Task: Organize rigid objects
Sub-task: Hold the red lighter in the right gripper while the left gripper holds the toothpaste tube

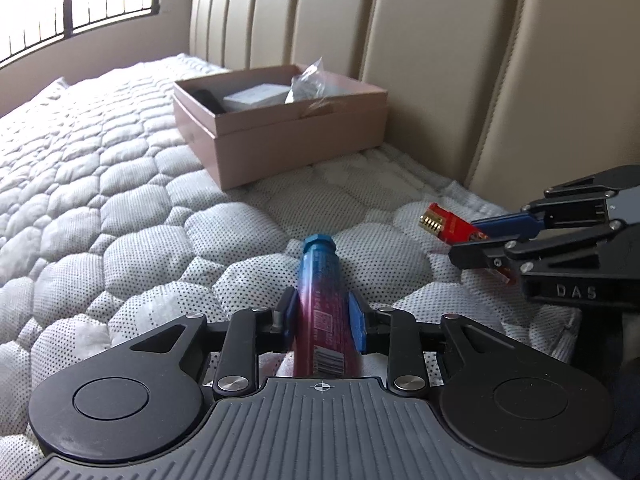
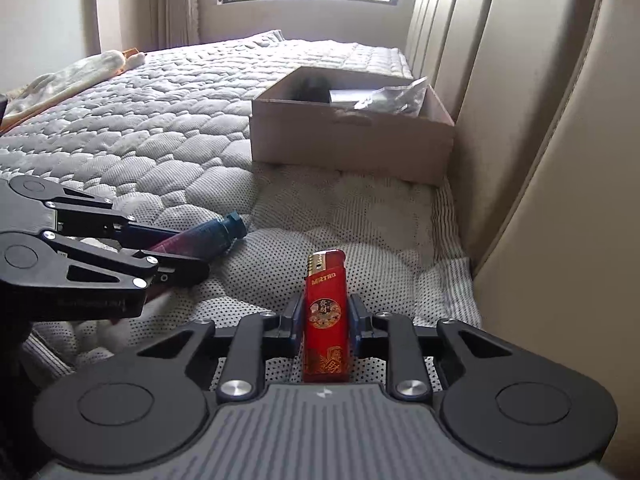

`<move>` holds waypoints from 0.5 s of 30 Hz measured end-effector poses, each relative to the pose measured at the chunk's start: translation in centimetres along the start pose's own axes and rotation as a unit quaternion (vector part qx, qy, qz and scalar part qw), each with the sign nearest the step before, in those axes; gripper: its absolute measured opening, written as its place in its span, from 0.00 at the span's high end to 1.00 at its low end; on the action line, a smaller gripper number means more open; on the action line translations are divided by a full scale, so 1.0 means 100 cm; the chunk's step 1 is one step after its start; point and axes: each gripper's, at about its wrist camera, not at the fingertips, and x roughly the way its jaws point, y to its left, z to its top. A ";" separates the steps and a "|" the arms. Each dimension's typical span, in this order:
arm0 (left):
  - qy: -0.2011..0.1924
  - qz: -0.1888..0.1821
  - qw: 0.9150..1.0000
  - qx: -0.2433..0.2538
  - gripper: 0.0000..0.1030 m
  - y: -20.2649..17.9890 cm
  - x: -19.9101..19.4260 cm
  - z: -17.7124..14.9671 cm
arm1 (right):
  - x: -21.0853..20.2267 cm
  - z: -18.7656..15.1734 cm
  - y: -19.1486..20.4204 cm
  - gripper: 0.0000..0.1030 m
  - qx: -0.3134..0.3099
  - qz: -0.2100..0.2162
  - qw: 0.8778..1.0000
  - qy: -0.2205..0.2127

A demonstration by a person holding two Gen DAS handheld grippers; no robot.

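A slim tube (image 1: 320,272) with a blue cap and a pink-to-blue body lies lengthwise between the blue pads of my left gripper (image 1: 322,312), which is shut on it just above the quilted mattress. In the right wrist view the tube (image 2: 216,232) sticks out of the left gripper (image 2: 188,254) at the left. A red lighter (image 2: 325,320) with a gold top stands between the pads of my right gripper (image 2: 326,316), which is shut on it. The left wrist view shows the lighter (image 1: 444,222) in the right gripper (image 1: 466,240) at the right edge.
An open pink cardboard box (image 1: 280,148) (image 2: 340,148) sits ahead against the beige padded headboard (image 1: 440,60), holding a white box, a clear plastic bag and a dark object. The white quilted mattress (image 1: 100,180) spreads to the left. A cloth bundle (image 2: 80,76) lies at its far side.
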 end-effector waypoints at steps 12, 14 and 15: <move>0.009 -0.040 0.999 0.014 0.81 0.014 0.011 0.026 | -0.019 0.043 -0.015 0.78 0.034 -0.002 0.998 -0.060; 0.021 -0.041 0.999 0.006 0.79 0.016 0.017 0.022 | -0.017 0.045 -0.016 0.78 0.033 -0.009 0.997 -0.063; 0.023 -0.046 0.999 -0.005 0.79 0.018 0.020 0.021 | -0.015 0.045 -0.017 0.78 0.035 -0.009 0.997 -0.063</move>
